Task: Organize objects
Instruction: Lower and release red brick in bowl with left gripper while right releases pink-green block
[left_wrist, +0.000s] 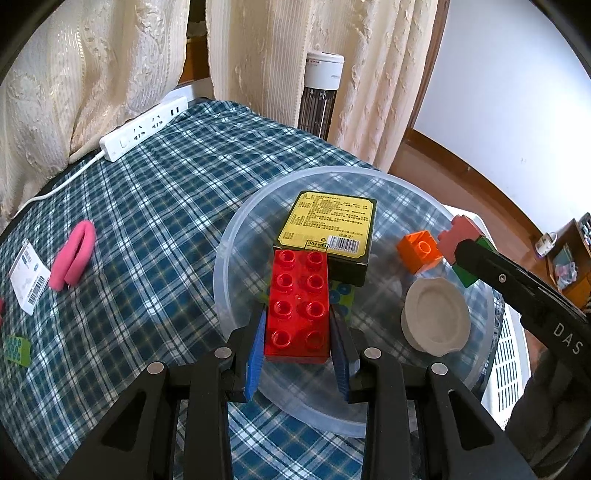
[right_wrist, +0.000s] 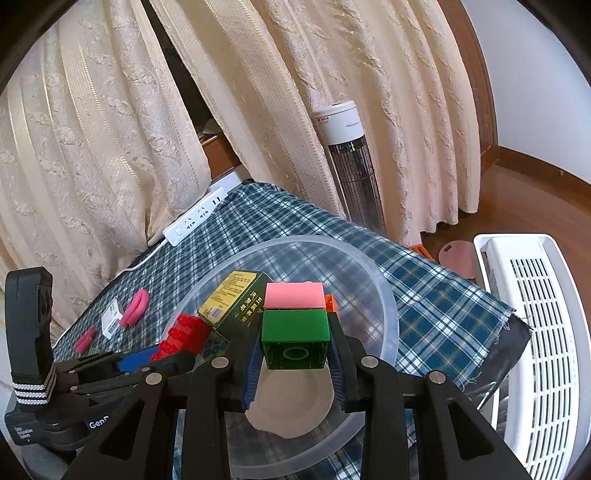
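Plaid cloth w/ clear bowl (left_wrist: 236, 229), left tool (left_wrist: 298, 345) clamps red brick (left_wrist: 298, 302), right tool (right_wrist: 295, 363) clamps green block (right_wrist: 295, 332)

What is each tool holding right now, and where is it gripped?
The left tool clamps the red brick by its long sides at the near end. The right tool clamps the green block by its side walls, with a pink block stacked on it.

Cream lace curtains (right_wrist: 110, 147) are hanging beyond the fingers, daylight glowing through them. A tower heater (right_wrist: 351, 162) is standing ahead, right of the fingertips. A white wall (left_wrist: 498, 92) and brown wooden floor (right_wrist: 517, 199) are showing farther right, beside a white slatted appliance (right_wrist: 543, 332).
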